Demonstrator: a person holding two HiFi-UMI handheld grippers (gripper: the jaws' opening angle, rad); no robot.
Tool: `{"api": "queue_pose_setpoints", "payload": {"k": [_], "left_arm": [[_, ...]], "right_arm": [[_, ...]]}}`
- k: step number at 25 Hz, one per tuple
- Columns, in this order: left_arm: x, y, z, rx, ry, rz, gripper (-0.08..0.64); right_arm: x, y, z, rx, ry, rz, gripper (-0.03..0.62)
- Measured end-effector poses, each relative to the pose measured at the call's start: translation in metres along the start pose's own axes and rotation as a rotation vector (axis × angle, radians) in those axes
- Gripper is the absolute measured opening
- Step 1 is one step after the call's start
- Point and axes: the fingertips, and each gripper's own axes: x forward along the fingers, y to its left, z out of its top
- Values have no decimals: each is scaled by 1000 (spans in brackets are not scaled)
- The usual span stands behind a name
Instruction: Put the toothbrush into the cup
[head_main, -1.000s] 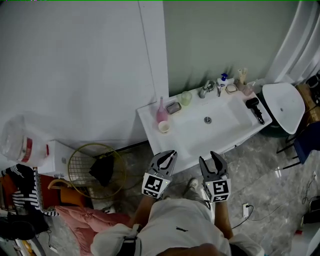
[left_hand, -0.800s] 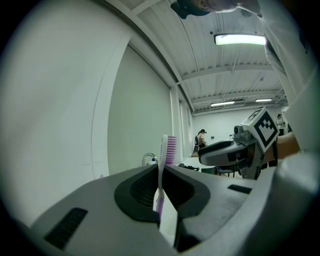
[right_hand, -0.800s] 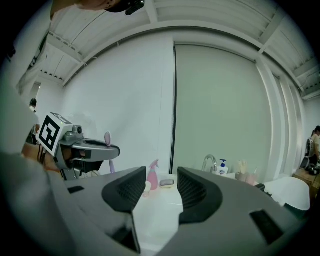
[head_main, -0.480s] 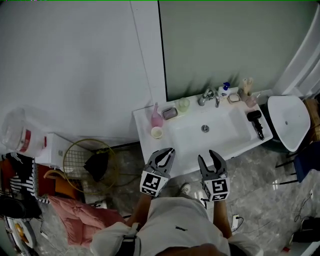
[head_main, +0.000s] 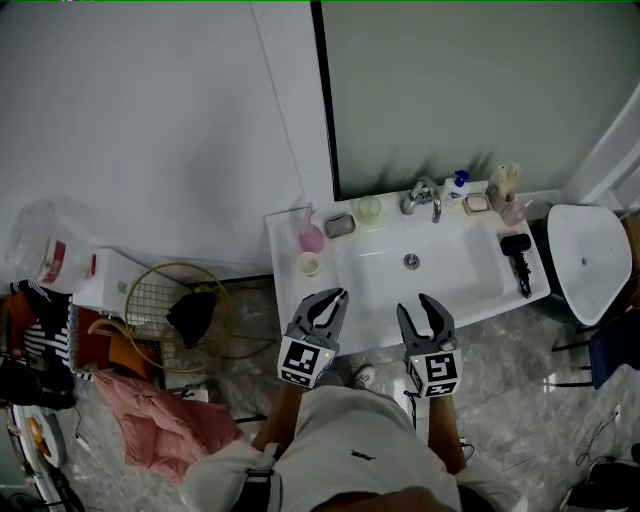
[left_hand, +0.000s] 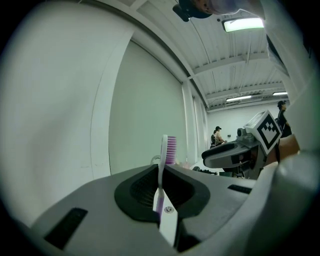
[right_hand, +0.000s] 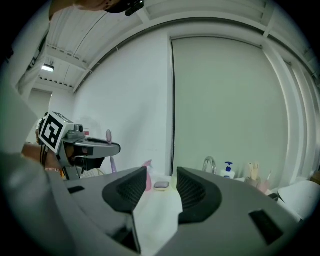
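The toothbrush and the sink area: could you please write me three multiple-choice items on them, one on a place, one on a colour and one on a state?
1. Where does the cream cup stand?
A. in the bowl
B. on the counter of the sink, left of the bowl
C. on the floor

2. What colour are the bristles of the toothbrush?
A. green
B. black
C. purple

3. How do the right tongs stand?
A. open and empty
B. shut on the cup
C. shut on the toothbrush

Answers:
1 B: the head view shows it by the pink bottle at the counter's left end.
2 C: the left gripper view shows purple bristles above the left tongs, which are shut on the handle.
3 A: the right gripper view shows its jaws apart with nothing between them.
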Motion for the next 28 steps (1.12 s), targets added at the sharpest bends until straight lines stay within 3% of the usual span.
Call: {"api": "queue_pose_setpoints", "payload": {"k": [10, 28], "left_arm": [[27, 12, 3, 9, -1, 3, 41], [93, 83, -7, -85, -44, -115, 41]], "right_arm": [[23, -15, -6, 17, 4, 21, 199], [105, -28, 0, 5, 78, -85, 189]]}}
